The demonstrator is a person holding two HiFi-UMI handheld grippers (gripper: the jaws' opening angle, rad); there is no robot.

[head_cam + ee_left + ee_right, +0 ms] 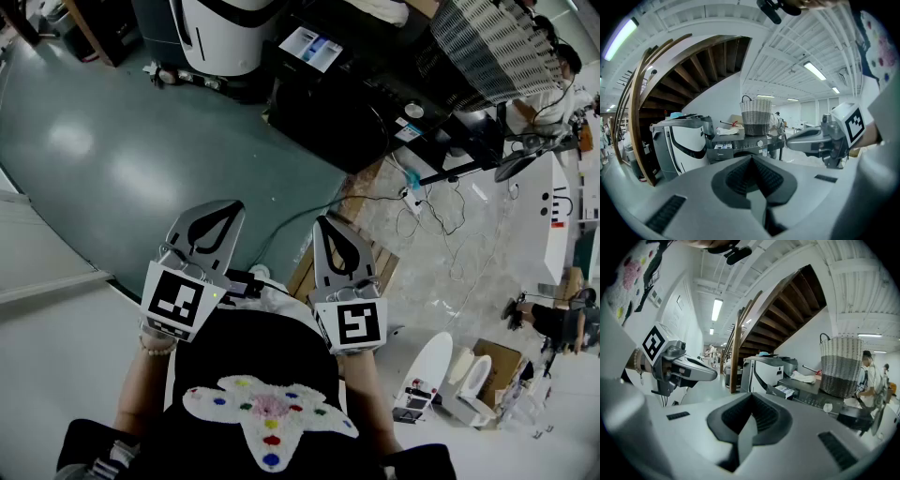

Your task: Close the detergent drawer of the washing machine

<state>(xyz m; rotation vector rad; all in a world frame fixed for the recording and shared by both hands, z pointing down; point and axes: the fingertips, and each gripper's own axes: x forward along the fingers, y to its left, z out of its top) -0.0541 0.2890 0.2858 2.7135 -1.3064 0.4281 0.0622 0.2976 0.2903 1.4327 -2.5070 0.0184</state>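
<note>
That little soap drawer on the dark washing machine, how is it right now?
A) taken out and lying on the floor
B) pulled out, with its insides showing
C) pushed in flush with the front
B: the detergent drawer sticks out from the front of the washing machine, and its pale compartments are open to view from above.

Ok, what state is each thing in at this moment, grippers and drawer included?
left gripper: shut, nothing between the jaws.
right gripper: shut, nothing between the jaws.
detergent drawer: pulled out, open.
wicker basket: upright on top of the washing machine.
ceiling light: on.
</note>
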